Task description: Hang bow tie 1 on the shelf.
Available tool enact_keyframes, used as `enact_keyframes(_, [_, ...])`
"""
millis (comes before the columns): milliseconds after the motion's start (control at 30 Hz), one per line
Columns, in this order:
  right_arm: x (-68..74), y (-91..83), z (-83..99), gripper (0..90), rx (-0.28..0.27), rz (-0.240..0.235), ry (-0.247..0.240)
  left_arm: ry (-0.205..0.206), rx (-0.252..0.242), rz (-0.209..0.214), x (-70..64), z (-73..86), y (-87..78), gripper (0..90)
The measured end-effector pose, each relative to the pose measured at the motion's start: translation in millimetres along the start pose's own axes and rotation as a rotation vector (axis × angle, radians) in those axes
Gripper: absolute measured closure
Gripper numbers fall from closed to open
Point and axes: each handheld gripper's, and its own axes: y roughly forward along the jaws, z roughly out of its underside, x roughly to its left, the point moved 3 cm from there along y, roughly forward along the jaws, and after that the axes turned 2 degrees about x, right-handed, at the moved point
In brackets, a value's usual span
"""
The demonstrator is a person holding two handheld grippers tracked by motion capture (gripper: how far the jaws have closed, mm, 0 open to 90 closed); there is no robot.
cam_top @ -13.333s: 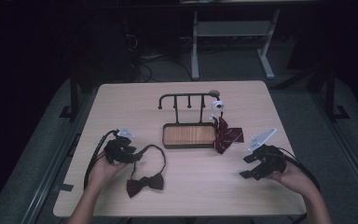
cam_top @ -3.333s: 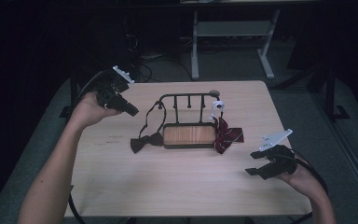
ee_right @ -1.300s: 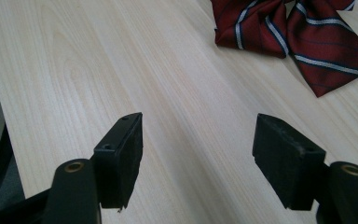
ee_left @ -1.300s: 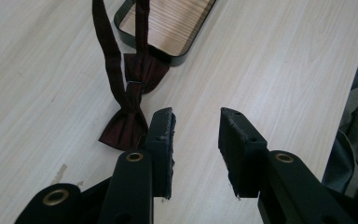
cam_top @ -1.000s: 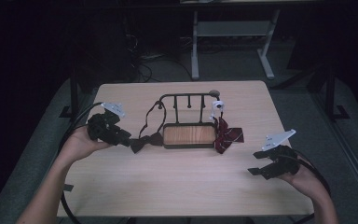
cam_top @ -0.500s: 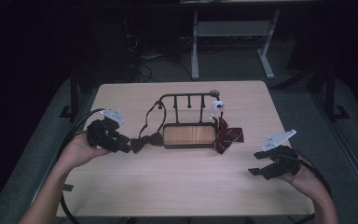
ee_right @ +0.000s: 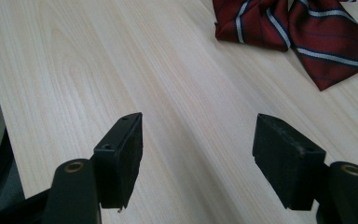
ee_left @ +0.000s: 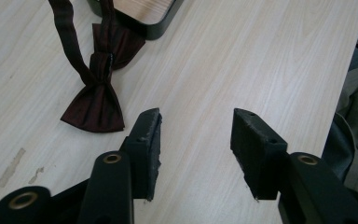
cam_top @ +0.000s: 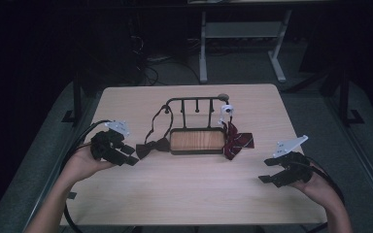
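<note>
A black rack (cam_top: 194, 104) on a wooden base (cam_top: 197, 141) stands mid-table. A dark maroon bow tie (cam_top: 151, 147) (ee_left: 97, 100) lies on the table left of the base, and its strap loops up onto the rack's left end. A red striped bow tie (cam_top: 236, 141) (ee_right: 298, 32) lies at the base's right end. My left gripper (cam_top: 125, 155) (ee_left: 196, 140) is open just left of the maroon bow tie, with nothing between its jaws. My right gripper (cam_top: 271, 170) (ee_right: 198, 154) is open over bare table at the right, apart from the striped tie.
A small white camera-like object (cam_top: 227, 110) sits on the rack's right end. The light wooden table (cam_top: 189, 194) has bare room along its front. Cables (cam_top: 75, 150) trail from both grippers off the table sides. A metal stand (cam_top: 243, 34) is on the dark floor behind.
The maroon bow tie went from the table front onto the rack's left end. My left gripper has since come down and back to the table's left edge. My right gripper stayed open at the right.
</note>
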Motion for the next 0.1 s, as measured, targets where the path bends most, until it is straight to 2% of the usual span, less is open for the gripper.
enact_keyframes(100, [0.1, 0.9, 0.6, 32.8, -0.001, -0.001, 0.001, 0.005, 0.000, -0.002, -0.1, 2.9, 1.4, 50.3])
